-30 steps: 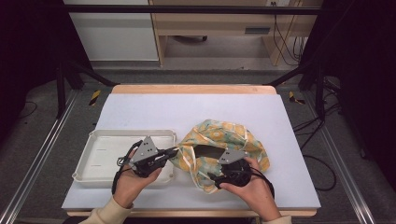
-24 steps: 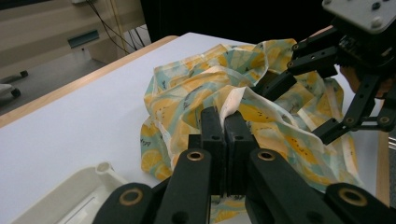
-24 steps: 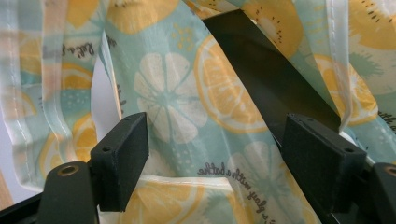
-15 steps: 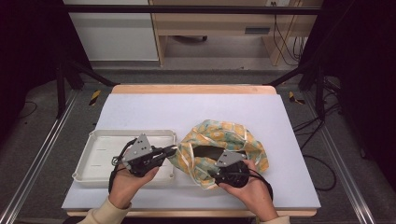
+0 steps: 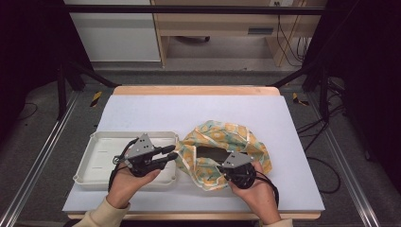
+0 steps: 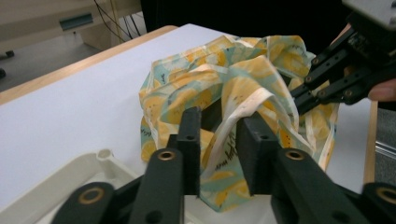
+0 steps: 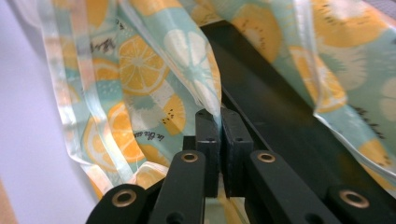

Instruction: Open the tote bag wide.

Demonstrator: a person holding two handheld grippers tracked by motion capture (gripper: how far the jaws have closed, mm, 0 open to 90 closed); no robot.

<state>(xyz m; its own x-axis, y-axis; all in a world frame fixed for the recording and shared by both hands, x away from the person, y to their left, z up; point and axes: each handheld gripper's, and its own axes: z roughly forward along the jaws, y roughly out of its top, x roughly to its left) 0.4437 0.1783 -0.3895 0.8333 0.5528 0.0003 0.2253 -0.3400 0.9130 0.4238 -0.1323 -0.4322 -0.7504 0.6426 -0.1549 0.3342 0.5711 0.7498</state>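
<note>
A crumpled teal bag [image 5: 227, 139] printed with orange and lemon slices lies on the white table [image 5: 189, 113]. My left gripper [image 5: 173, 152] is at the bag's left edge, over the right end of a white tray [image 5: 97, 163]. Its jaws stand open in the left gripper view [image 6: 218, 140], with the bag's white-trimmed rim [image 6: 247, 105] hanging between them. My right gripper [image 5: 223, 171] is at the bag's near edge, shut on a fold of the bag [image 7: 196, 70]. A dark flat surface [image 7: 280, 121] shows inside the bag's mouth.
The shallow white tray sits at the table's front left with nothing in it. The table's wooden edge [image 5: 194, 90] runs along the back. Black frame posts [image 5: 326, 71] and cables stand on the floor beside the table.
Both grippers have stayed almost in place at the bag's near edge. The left one has shifted only slightly over the tray's right end.
</note>
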